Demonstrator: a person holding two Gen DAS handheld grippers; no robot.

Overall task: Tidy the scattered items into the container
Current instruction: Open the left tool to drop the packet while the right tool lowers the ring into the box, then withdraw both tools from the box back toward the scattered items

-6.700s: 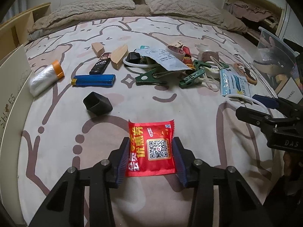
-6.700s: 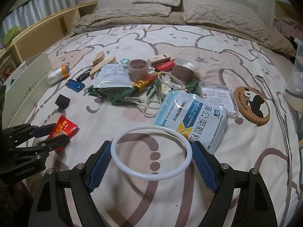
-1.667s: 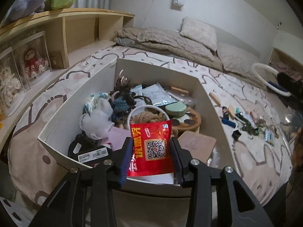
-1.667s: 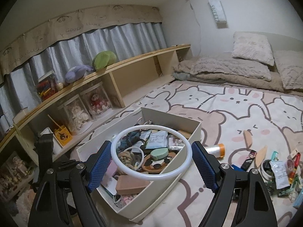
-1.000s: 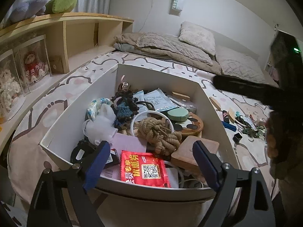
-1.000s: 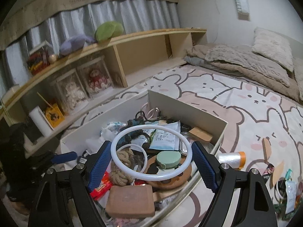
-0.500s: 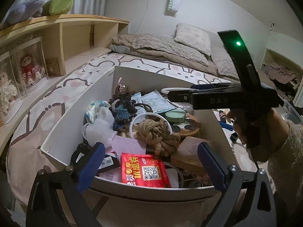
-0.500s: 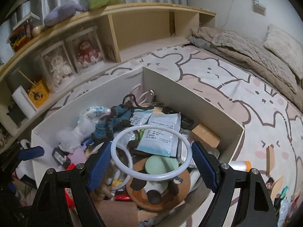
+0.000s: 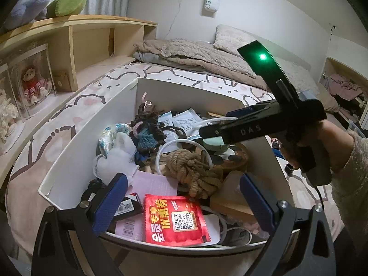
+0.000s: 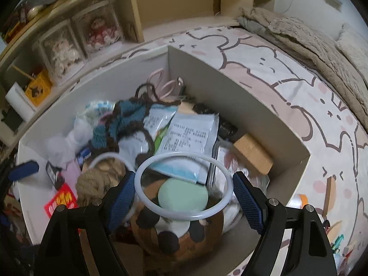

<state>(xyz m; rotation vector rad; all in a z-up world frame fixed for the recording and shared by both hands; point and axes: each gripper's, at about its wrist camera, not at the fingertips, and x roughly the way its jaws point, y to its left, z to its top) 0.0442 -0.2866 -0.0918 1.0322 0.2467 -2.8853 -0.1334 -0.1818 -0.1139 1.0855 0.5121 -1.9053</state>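
A white cardboard box (image 9: 69, 151) stands on the bed, full of small items. The red snack packet (image 9: 176, 220) lies inside it at the near edge, below my left gripper (image 9: 184, 203), which is open and empty. My right gripper (image 10: 184, 193) is shut on a white plastic ring (image 10: 181, 216) and holds it over the box's middle, above a mint green round pad (image 10: 182, 195) and a panda coaster (image 10: 165, 237). In the left wrist view the right gripper (image 9: 239, 126) reaches in from the right. The box wall (image 10: 241, 96) also shows in the right wrist view.
A knotted rope (image 9: 191, 168), knitted yarn item (image 9: 147, 131), paper packets (image 10: 188, 133), wooden block (image 10: 253, 154) and another white ring (image 9: 184, 145) fill the box. A wooden shelf with dolls (image 9: 30, 85) runs along the left. Loose items lie on the bedsheet (image 10: 329, 191) to the right.
My left gripper opened and the red packet dropped into the box. My right gripper moved in over the box with the ring and came lower.
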